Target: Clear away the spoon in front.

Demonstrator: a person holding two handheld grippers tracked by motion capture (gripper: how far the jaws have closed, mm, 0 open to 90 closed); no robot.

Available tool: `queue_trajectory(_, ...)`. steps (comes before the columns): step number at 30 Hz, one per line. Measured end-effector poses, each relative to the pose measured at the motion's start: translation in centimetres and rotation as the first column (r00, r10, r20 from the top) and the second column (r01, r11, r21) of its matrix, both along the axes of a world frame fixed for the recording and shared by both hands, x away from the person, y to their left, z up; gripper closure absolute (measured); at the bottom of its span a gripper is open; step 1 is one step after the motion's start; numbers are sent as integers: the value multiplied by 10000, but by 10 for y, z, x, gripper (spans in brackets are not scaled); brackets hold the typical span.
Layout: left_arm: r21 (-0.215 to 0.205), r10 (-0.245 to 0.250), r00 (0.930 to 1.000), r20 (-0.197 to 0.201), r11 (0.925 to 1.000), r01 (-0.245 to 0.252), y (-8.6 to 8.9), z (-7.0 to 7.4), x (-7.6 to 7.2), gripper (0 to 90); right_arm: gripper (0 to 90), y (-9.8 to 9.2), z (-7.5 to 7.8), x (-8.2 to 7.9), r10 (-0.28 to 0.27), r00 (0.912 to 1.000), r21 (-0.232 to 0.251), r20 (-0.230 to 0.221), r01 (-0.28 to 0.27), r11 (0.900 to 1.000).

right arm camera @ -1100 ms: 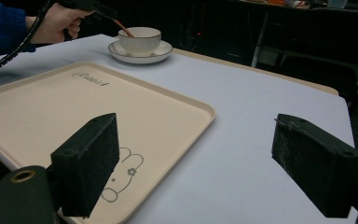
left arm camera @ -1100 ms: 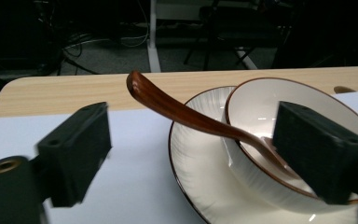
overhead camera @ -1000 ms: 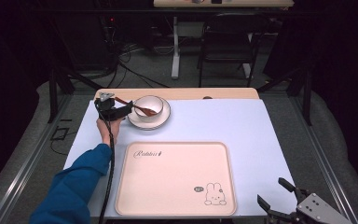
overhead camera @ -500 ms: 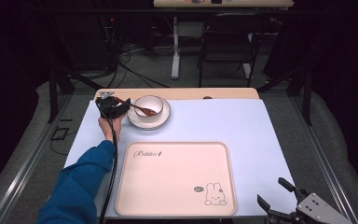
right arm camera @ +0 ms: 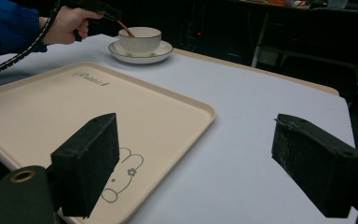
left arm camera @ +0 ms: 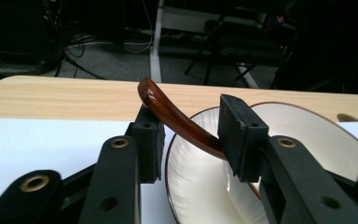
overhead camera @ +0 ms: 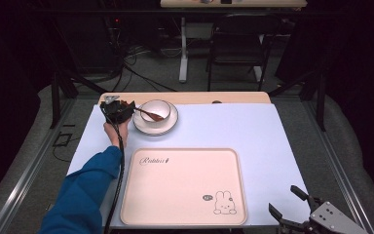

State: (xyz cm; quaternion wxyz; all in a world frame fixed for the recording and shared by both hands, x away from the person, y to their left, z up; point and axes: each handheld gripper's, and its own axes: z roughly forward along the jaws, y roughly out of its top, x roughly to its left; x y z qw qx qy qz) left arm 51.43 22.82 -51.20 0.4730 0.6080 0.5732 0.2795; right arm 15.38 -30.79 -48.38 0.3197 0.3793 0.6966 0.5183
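Left gripper: your left gripper sits at the far left of the table, just beside the saucer; its jaws have just been closing, with the spoon handle between them; in the left gripper view the handle runs across the gap and both pads look to meet it, one near the tip and one lower down; you are gripping the spoon.

Spoon: the brown spoon leans out of the bowl, its handle rising up and away over the rim toward your left gripper; its scoop end lies inside the bowl; in the high view the spoon slants across the bowl's opening.

Bowl and saucer: the white bowl with a dark rim stands upright on a white saucer, near the far edge of the table.

Right gripper: your right gripper hangs at the near right corner of the table, well apart from the bowl; its jaws stand wide apart with nothing between them; only bare table shows in the gap.

Tray: the cream tray with a rabbit drawing lies flat near you, between the two grippers; nothing rests on it.
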Motion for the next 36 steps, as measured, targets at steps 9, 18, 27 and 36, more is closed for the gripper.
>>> queue_trajectory(9, -608, -234, 9985, 490, 9978, 264, 0, 6, -6, 697, 143, 0, 0, 0, -11, 10000, 4, -6, 11, 10000)
queue_trajectory(18, -478, -830, 9930, 842, 9950, 872, -6, 19, -12, 753, 143, 1, 0, 1, 7, 10000, -9, -38, -7, 10000)
queue_trajectory(27, -844, -1121, 9872, 1132, 9889, 1220, -10, 27, -14, 808, 143, 0, 0, 1, -1, 10000, -15, -37, 1, 10000)
queue_trajectory(36, -975, -1651, 9782, 1262, 9792, 1778, -14, 33, -17, 844, 143, 0, 0, 1, -11, 10000, -25, -64, 10, 10000)
